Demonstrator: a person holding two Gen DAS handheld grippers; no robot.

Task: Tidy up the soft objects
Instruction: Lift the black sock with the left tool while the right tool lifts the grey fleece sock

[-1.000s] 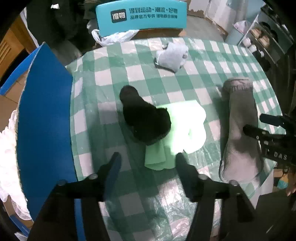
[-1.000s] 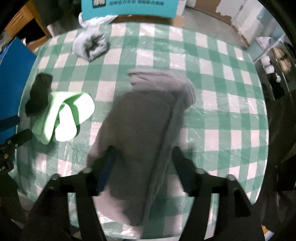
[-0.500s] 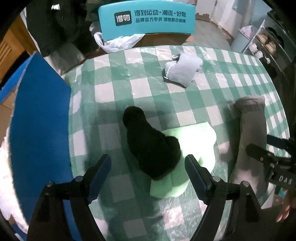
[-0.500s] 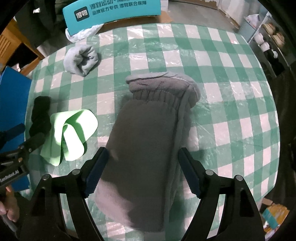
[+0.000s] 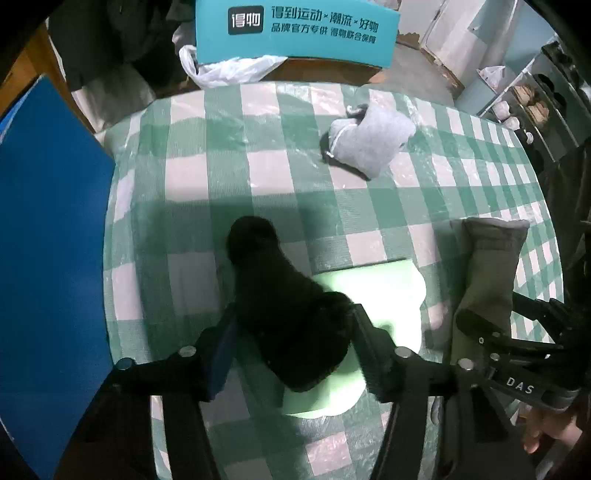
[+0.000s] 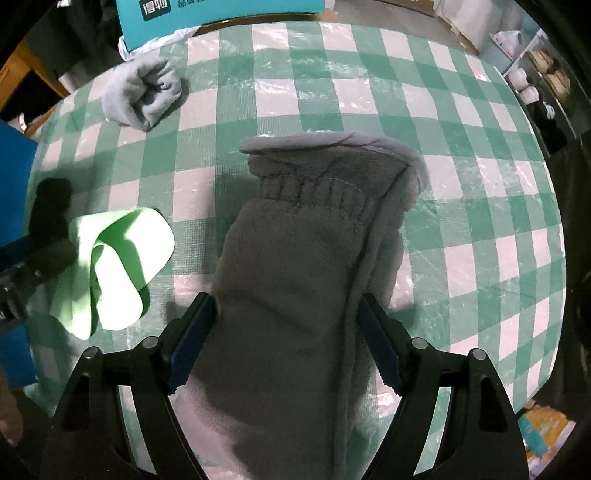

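A black fuzzy sock point(image 5: 288, 310) lies partly on a light green cloth point(image 5: 373, 295) on the checked table. My left gripper point(image 5: 291, 332) is open with a finger on each side of the black sock's wide end. A long grey fleece sock point(image 6: 299, 280) lies lengthwise on the table. My right gripper point(image 6: 284, 325) is open and straddles its middle. The grey sock also shows in the left wrist view point(image 5: 487, 266). The green cloth point(image 6: 118, 266) and black sock point(image 6: 50, 210) show at the left of the right wrist view.
A balled light grey sock point(image 5: 369, 140) lies at the far side of the green-and-white checked table point(image 5: 229, 177). A blue panel point(image 5: 48, 236) stands at the left edge. A teal box point(image 5: 295, 29) and a white plastic bag point(image 5: 229, 70) sit behind the table.
Both grippers have moved forward and down. The left fingers now flank the black sock; the right fingers now flank the grey sock. Neither sock has moved.
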